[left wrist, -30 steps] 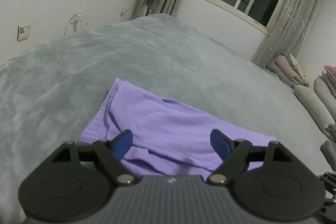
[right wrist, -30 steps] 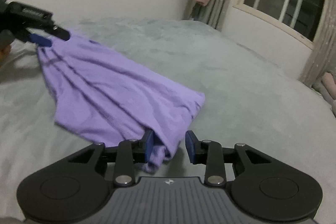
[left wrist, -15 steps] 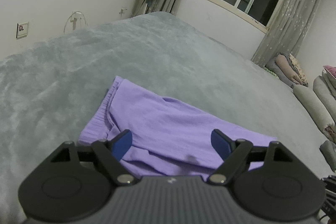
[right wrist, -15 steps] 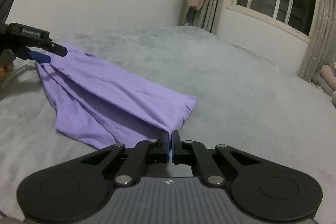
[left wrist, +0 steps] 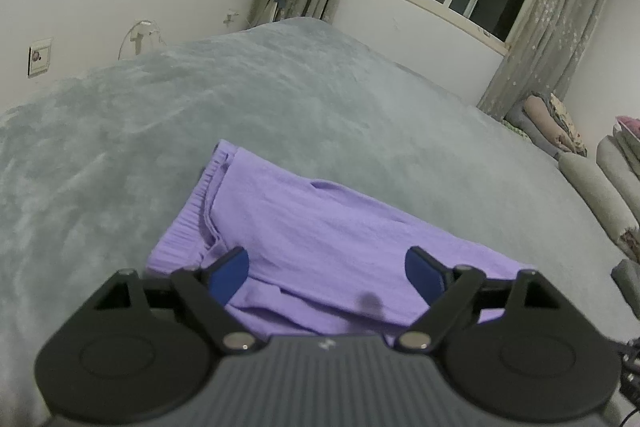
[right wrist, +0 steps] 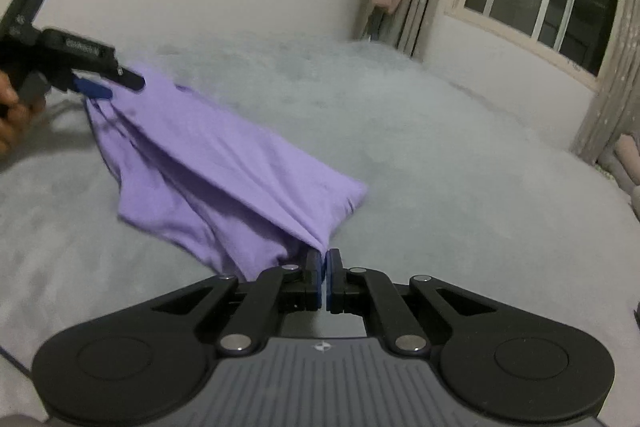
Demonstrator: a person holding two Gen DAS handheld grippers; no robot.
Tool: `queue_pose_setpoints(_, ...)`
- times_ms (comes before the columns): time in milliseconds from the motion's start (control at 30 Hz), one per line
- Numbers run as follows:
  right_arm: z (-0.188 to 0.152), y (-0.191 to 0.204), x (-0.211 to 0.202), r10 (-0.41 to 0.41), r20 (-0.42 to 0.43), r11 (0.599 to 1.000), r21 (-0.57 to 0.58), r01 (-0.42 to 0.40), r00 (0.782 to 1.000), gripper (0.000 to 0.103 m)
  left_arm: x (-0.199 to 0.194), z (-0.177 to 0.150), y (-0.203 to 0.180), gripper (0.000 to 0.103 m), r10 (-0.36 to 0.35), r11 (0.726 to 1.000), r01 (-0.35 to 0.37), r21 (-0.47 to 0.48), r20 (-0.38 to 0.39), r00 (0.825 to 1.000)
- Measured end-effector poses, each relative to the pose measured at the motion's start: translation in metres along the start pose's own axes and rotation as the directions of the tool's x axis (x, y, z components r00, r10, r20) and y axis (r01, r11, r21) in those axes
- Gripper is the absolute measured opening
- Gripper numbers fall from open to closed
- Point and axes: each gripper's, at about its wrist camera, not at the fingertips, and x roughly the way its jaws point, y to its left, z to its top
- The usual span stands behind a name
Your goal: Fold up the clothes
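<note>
Right hand-held gripper (right wrist: pixel 323 269) pinched tight on a gathered corner of the purple shorts (right wrist: pixel 224 179), jaws pressed together, cloth pulled into a taut ridge toward the pads. Clamped within the last second, having stood apart around that corner before; corner now lifted slightly off the grey bed (right wrist: pixel 460 147). Left hand-held gripper (left wrist: pixel 326 273) spread wide above the shorts' near end, jaws just opening a touch further, blue pads (left wrist: pixel 230 273) clear of the fabric as far as visible. Shorts lying crumpled on the bed, lilac, ribbed elastic waistband (left wrist: pixel 188 223) at the left, folds running lengthwise. Same spot for the left gripper as before.
</note>
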Motion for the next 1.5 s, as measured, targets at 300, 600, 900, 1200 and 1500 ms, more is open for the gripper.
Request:
queue_pose_setpoints(300,-0.007,0.006,-0.005,0.096,-0.093,0.993,-0.061,-0.102,0.991,0.001,0.000,0.001,0.003,0.088,-0.004,1.000,0.004,-0.003,-0.005,1.000)
queue_pose_setpoints(600,-0.002,0.003,-0.004,0.044,-0.016,0.999,-0.024,-0.044,0.999,0.015,-0.001,-0.002,0.001,0.089,-0.003,1.000,0.003,0.004,-0.003,1.000)
queue_pose_setpoints(900,-0.007,0.006,0.009,0.158,-0.072,0.987,0.017,-0.157,0.985,0.009,-0.002,-0.002,0.002,0.090,-0.007,1.000,0.007,0.002,-0.006,1.000)
queue_pose_setpoints(1200,-0.014,-0.072,0.038,0.205,0.061,0.786,0.584,-0.202,0.977,0.063,-0.009,0.004,0.006,0.092,-0.014,0.999,0.014,-0.034,0.011,1.000)
queue_pose_setpoints(1500,-0.016,-0.065,0.082,0.336,0.109,0.595,0.745,-0.301,0.936,0.049,-0.019,0.014,0.030,0.095,0.128,0.987,-0.119,-0.110,0.077,0.989)
